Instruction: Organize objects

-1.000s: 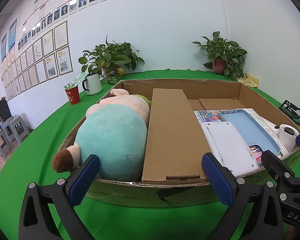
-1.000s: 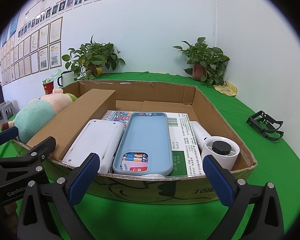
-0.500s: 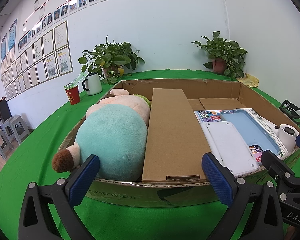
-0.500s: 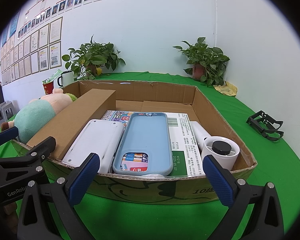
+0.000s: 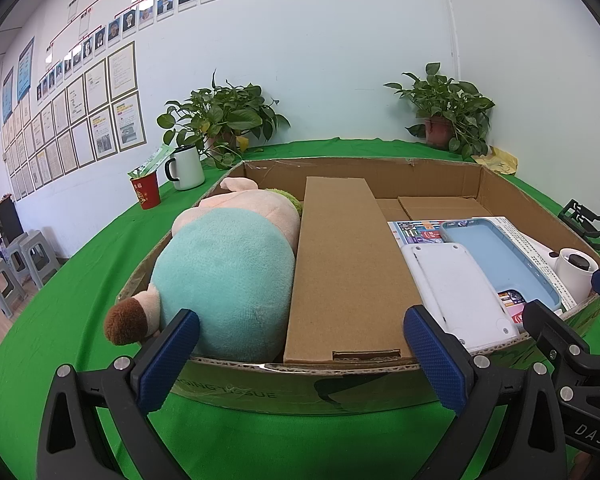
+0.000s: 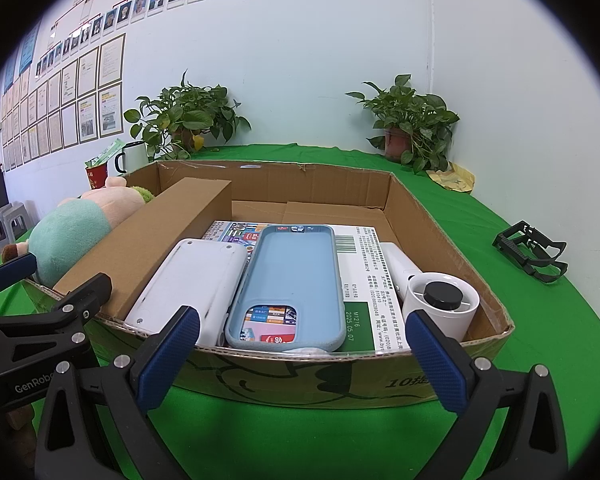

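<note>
Shallow brown cardboard tray (image 6: 440, 232) on the green table, already packed; your left gripper (image 5: 300, 356) and right gripper (image 6: 300, 356) hover spread, empty, before it; judged near finished; next, fetch the black plastic clip (image 6: 532, 250).

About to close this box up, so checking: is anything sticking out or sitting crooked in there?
Yes. The plush toy bulges above the cardboard box rim, its brown tip hanging over the near-left edge. The blue phone case lies tilted, propped on the white device and the printed sheet.
</note>
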The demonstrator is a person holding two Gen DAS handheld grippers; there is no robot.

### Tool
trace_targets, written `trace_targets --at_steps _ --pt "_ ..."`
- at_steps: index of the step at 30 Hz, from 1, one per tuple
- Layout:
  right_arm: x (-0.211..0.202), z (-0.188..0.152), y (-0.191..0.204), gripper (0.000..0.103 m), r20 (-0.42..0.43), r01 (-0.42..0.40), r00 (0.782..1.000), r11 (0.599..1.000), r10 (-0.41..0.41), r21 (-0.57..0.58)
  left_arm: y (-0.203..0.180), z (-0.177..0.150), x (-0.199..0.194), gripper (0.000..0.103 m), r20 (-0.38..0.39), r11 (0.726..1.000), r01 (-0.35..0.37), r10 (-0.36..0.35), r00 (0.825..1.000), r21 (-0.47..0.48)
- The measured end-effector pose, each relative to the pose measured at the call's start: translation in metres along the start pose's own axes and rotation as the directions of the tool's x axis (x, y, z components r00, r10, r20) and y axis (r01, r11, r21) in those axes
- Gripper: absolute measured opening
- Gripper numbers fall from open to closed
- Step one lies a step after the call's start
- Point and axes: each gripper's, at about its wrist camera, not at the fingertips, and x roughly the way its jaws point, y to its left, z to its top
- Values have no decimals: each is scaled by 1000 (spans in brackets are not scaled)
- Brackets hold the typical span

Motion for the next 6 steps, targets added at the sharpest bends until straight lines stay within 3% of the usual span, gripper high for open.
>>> trace_targets --at_steps 6 --pt "0 0 0 102 0 0 1000 1000 0 0 1 0 0 103 1 1000 -4 4 1000 3"
